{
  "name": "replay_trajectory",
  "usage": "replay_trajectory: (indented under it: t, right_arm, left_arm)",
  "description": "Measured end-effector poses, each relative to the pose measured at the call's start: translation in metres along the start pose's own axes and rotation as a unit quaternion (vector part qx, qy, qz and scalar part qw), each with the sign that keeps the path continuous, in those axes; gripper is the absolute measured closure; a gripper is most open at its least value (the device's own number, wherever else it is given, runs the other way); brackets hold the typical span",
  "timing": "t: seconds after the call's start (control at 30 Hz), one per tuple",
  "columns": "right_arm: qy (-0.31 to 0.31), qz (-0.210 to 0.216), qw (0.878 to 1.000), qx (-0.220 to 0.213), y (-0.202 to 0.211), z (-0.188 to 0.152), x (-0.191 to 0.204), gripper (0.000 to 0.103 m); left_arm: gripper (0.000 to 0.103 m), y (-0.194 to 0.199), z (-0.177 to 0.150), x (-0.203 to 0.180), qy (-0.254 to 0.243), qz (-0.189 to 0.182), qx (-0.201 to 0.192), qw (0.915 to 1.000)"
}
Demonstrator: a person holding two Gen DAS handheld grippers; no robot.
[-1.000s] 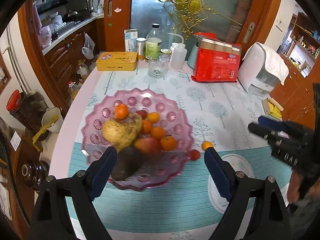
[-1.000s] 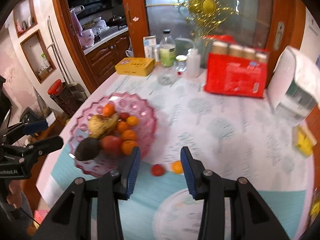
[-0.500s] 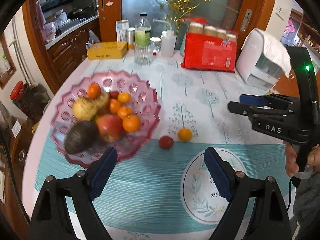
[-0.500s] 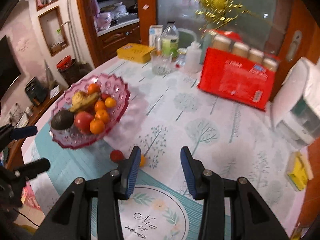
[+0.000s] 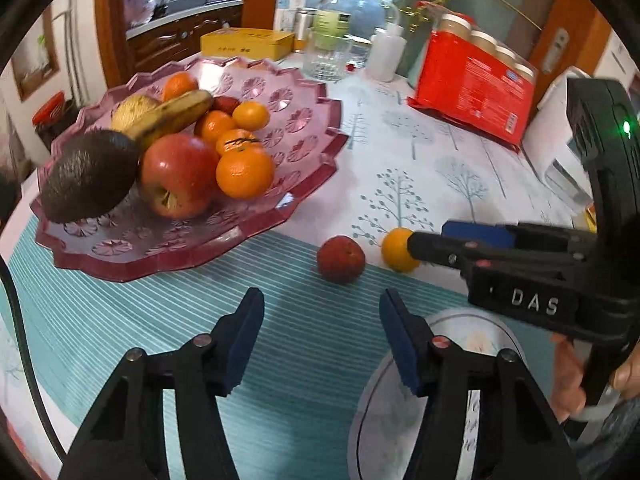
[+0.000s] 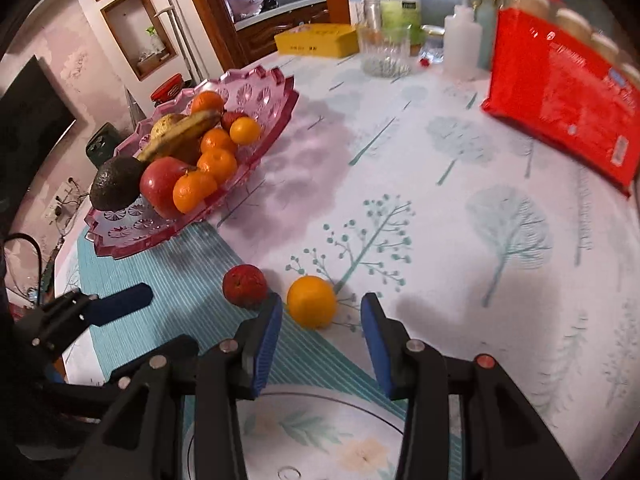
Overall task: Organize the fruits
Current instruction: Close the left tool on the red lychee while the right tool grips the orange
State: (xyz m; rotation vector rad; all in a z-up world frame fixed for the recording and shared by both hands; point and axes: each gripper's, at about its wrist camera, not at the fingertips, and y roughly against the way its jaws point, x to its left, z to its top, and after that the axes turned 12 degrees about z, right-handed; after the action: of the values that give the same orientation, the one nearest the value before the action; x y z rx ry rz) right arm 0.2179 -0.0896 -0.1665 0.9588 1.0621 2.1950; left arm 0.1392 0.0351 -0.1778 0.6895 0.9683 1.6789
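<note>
A pink glass fruit bowl (image 5: 304, 184) (image 6: 276, 120) holds an avocado (image 5: 90, 176), a red apple (image 5: 178, 176), a banana and several oranges. A small red fruit (image 5: 341, 259) (image 6: 245, 285) and a small orange (image 5: 396, 249) (image 6: 312, 301) lie loose on the tablecloth right of the bowl. My left gripper (image 5: 322, 344) is open and empty, just short of the red fruit. My right gripper (image 6: 321, 340) is open, its fingertips either side of the small orange, just short of it; it shows in the left wrist view (image 5: 440, 240) beside the orange.
At the back of the table stand a red package (image 5: 472, 80) (image 6: 560, 92), a yellow box (image 5: 246, 43), a glass (image 6: 384, 50), bottles and a white appliance (image 5: 560, 136). The table's left edge drops toward kitchen cabinets.
Both grippers have dropped low and moved in toward the two loose fruits. The right gripper now reaches the small orange; the left has swung right, off the bowl, and its jaws look narrower.
</note>
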Motion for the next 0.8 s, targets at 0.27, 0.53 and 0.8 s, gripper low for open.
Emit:
replay_trajectory:
  t: [0.27,0.53,0.8]
  right_arm:
    - [-0.019,0.033,0.999,0.011,-0.024,-0.003,-0.011,0.071]
    - [-0.06,0.029,0.998,-0.015,-0.01,-0.017,-0.028,0.071]
    - [-0.115,0.02,0.992,-0.043,0.012,-0.04,-0.053,0.071]
  left_arm:
    - [0.046,-0.019,0.002,0.003,0.013,0.006,0.007,0.9999]
    - [0.051,-0.028,0.008,-0.011,0.016,0.005,0.006,0.9998]
    - [0.055,-0.043,0.014,-0.034,0.015,0.027,0.01,0.9995]
